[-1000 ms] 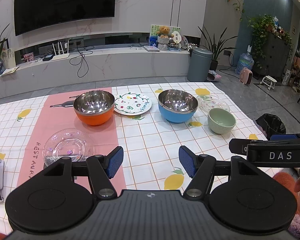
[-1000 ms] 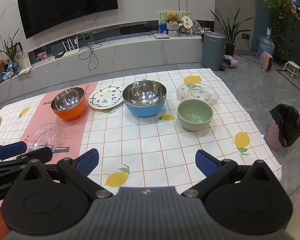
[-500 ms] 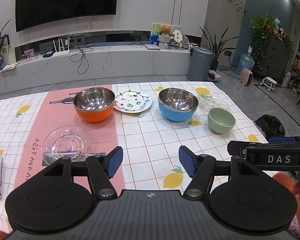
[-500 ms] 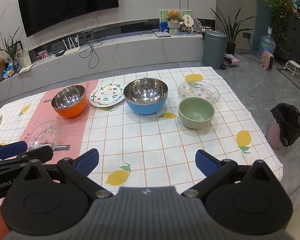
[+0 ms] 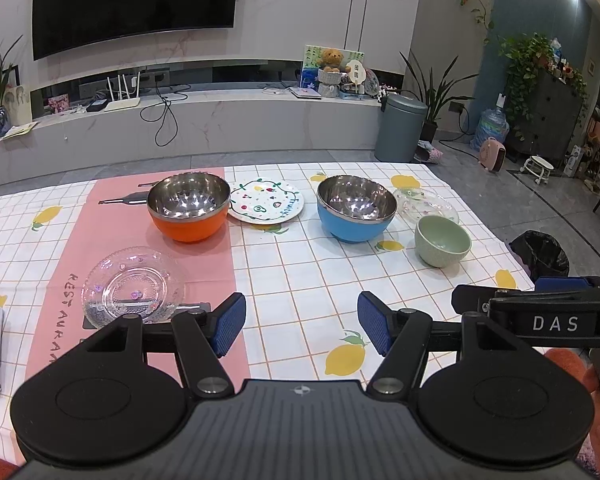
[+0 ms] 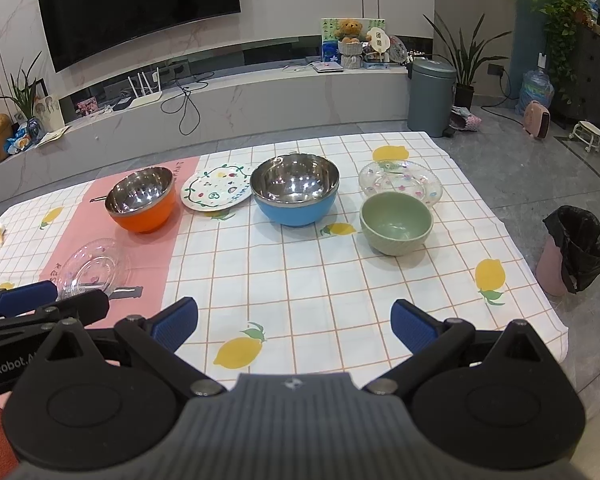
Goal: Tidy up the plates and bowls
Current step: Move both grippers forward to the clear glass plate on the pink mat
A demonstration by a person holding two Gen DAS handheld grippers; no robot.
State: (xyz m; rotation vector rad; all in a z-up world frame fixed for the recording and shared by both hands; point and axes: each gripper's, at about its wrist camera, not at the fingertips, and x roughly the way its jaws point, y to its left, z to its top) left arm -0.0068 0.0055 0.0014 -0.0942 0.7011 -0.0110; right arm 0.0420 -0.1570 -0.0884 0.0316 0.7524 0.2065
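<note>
Nothing has shifted in the last second: the left gripper (image 5: 300, 322) and right gripper (image 6: 294, 324) hover with fingers spread wide, empty. Orange bowl (image 5: 188, 206) at eleven o'clock, blue bowl (image 5: 356, 208) at one, plates between; sorting hasn't started.

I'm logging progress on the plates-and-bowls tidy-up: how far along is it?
Nothing looks done yet. The orange bowl, painted plate, blue bowl, green bowl and two glass plates all sit apart on the tablecloth, none stacked. In hand: nothing; the left gripper and right gripper are both open and empty. All sorting remains.
</note>
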